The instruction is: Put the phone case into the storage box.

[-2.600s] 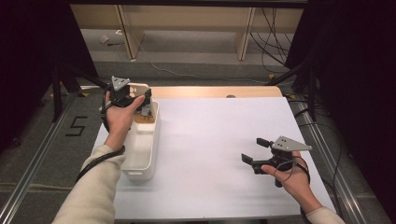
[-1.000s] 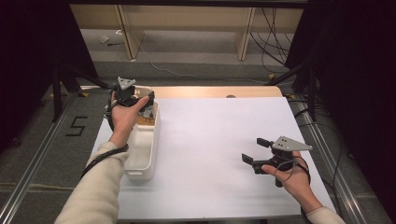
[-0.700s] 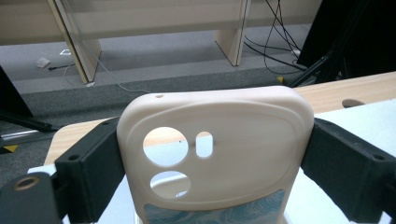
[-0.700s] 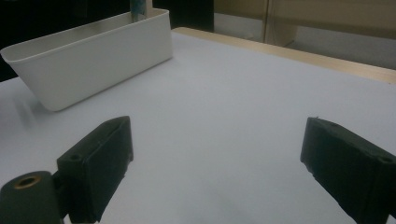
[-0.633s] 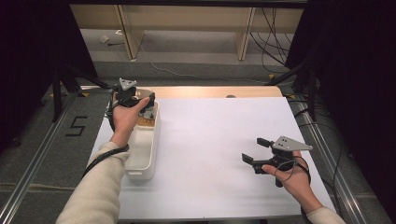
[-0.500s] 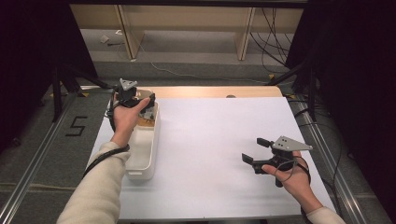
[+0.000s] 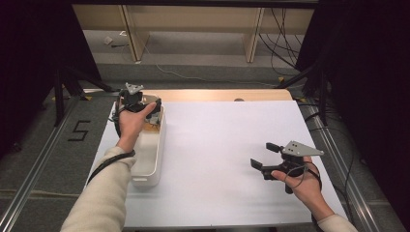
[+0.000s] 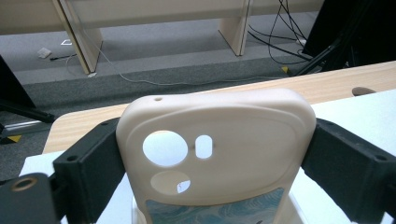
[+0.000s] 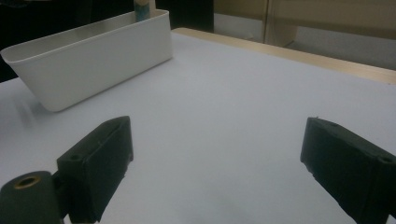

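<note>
1. Phone case (image 8: pixel 212 154), cream-coloured with round camera cut-outs and a blue wave-patterned band along its lower edge, is standing upright between the two black jaws of the left gripper (image 8: pixel 212 158); the jaws are pressing on its two long sides, spread wide to span the case's full width.
2. Seen from the high view, the left gripper (image 7: pixel 138 104) is hovering over the far end of the white plastic bin (image 7: pixel 150 159), with the person's left hand (image 7: pixel 131 121) wrapping its body and the case hanging below the jaws, its bottom edge hidden by the hand and the bin wall; whether the case is touching the bin floor cannot be told.
3. Beyond the left jaws, the left gripper view is showing the wooden table edge (image 8: pixel 84 123) and the grey floor (image 8: pixel 187 60) past it.
4. Right gripper (image 7: pixel 265 155) is resting in the person's right hand (image 7: pixel 302 186) over the white tabletop (image 7: pixel 217 140), well apart from the bin and from the case; its grey three-cornered plate (image 7: pixel 300 149) is facing upward.
5. In the right gripper view, the right gripper (image 9: pixel 215 163) is holding its jaws wide apart, with nothing but bare white table surface (image 9: pixel 224 102) lying between them.
6. Ahead of the right jaws and toward their left side, the white plastic bin (image 9: pixel 98 65) is sitting on the table, and the top of the phone case (image 9: pixel 142 10) is rising just above the bin's far rim.
</note>
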Action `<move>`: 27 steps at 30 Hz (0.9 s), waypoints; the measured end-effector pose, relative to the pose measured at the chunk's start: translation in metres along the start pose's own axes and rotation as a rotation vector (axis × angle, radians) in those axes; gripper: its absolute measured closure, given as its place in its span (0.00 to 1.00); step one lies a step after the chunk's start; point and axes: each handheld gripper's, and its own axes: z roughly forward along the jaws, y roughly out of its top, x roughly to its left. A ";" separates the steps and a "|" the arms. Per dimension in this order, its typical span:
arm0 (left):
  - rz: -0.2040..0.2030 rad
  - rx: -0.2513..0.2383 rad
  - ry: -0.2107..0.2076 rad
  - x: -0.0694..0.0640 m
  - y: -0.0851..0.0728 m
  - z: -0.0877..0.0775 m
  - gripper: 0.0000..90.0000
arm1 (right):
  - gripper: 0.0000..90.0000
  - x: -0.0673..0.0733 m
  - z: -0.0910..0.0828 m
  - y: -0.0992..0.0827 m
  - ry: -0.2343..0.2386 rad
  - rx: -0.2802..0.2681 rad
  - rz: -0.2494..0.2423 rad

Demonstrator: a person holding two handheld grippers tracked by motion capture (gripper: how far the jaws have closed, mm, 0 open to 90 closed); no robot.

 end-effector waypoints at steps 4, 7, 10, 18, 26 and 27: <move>0.004 0.002 0.002 -0.001 0.000 0.001 0.10 | 0.11 0.000 0.000 0.000 -0.002 0.000 0.000; 0.005 0.003 0.003 -0.001 0.001 0.002 0.10 | 0.11 0.000 0.000 0.000 -0.001 -0.002 0.001; 0.004 0.002 0.003 -0.001 0.001 0.002 0.10 | 0.11 0.000 0.000 0.000 -0.002 -0.003 0.002; 0.003 0.001 -0.001 -0.001 0.002 0.003 0.10 | 0.11 0.000 0.000 0.000 -0.001 -0.002 0.002; -0.002 -0.007 -0.009 -0.001 0.004 0.005 0.07 | 0.11 0.000 0.000 0.000 0.000 -0.004 0.002; -0.003 -0.008 -0.012 -0.001 0.004 0.005 0.07 | 0.11 0.000 0.000 0.000 0.000 -0.005 0.004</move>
